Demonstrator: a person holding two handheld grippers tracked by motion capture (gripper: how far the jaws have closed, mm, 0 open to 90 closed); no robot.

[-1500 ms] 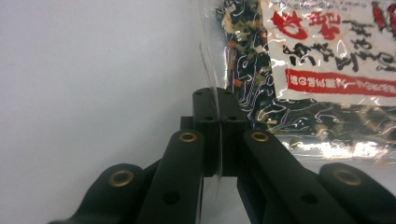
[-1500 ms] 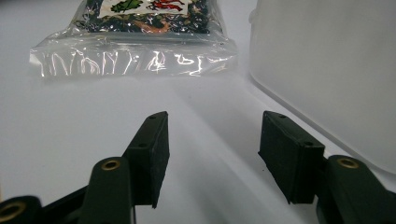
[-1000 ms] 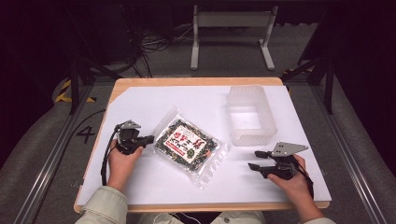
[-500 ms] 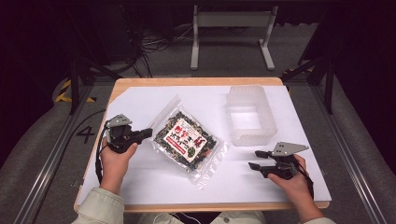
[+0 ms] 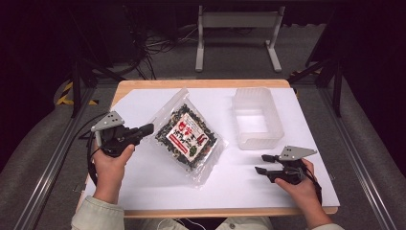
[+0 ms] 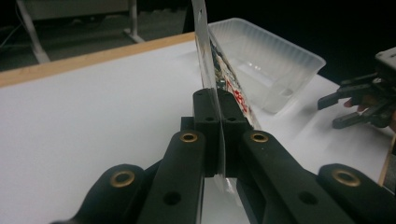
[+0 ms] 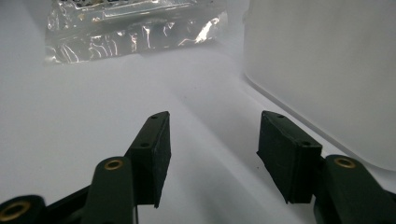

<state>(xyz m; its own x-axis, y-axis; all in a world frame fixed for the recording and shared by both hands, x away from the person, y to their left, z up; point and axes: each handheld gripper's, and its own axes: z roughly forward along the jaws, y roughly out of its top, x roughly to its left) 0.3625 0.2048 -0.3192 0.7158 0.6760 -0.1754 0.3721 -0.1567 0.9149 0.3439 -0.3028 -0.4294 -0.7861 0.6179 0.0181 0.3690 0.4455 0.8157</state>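
Note:
A clear snack bag [image 5: 189,136] with dark contents and a red-and-white label lies left of the table's middle, its left edge raised off the white sheet. My left gripper [image 5: 148,128] is shut on that edge. In the left gripper view the bag [image 6: 226,81] stands on edge, and the left gripper [image 6: 218,100] pinches its clear seam. My right gripper [image 5: 262,164] rests low at the front right, open and holding nothing. In the right gripper view the right gripper [image 7: 212,154] points at bare sheet, with the bag's crinkled end [image 7: 130,32] farther off.
A translucent plastic tub [image 5: 256,117] stands at the back right of the white sheet [image 5: 239,187], just beyond the right gripper; its wall [image 7: 327,70] is close on that gripper's right. The wooden table edge [image 5: 201,83] runs along the back.
My left hand has risen and shifted left with the bag's edge in its jaws, tilting the bag up on that side. The right hand has stayed put.

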